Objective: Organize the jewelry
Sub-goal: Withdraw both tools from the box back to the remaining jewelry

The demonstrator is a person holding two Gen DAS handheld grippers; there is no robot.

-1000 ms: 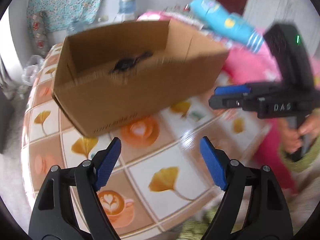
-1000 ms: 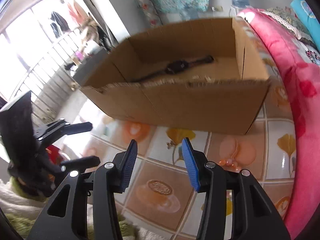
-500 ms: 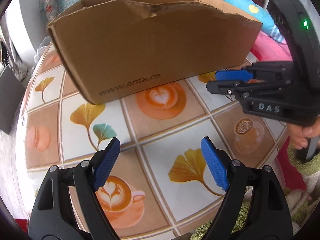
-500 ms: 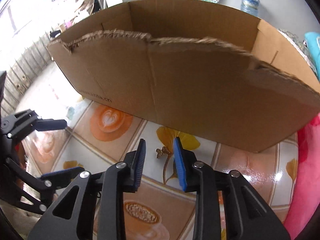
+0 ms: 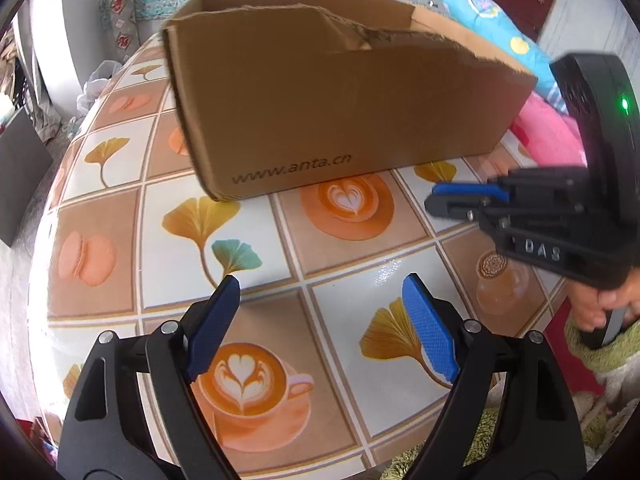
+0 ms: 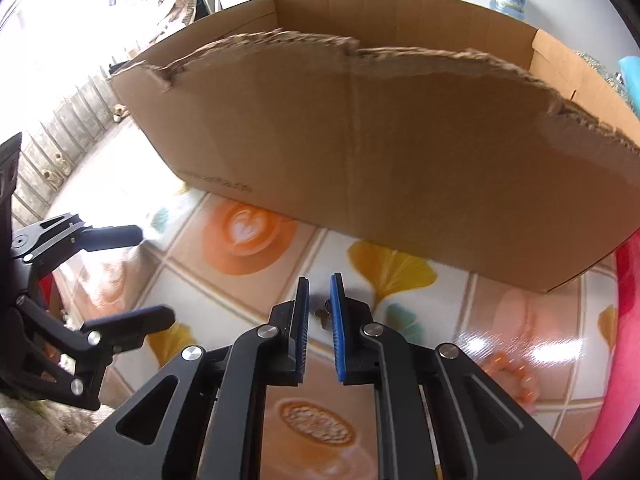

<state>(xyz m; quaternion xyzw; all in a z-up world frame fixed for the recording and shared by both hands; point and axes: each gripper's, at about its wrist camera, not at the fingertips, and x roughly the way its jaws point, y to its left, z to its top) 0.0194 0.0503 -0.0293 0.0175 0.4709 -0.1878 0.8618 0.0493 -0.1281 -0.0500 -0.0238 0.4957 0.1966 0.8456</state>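
Blue-padded fingers of the right gripper (image 6: 319,300) have just been closing on a small dark trinket (image 6: 321,315) lying on the table (image 6: 448,320); it sits between them near the tips, though whether the pads press it yet I cannot tell. A second ago the gap was far wider, so this looks like the pick-up. Beyond the fingertips stands the cardboard box (image 6: 360,152), its torn front wall barring a straight path in. Off to the side, the left gripper (image 5: 320,308) hangs released and empty.
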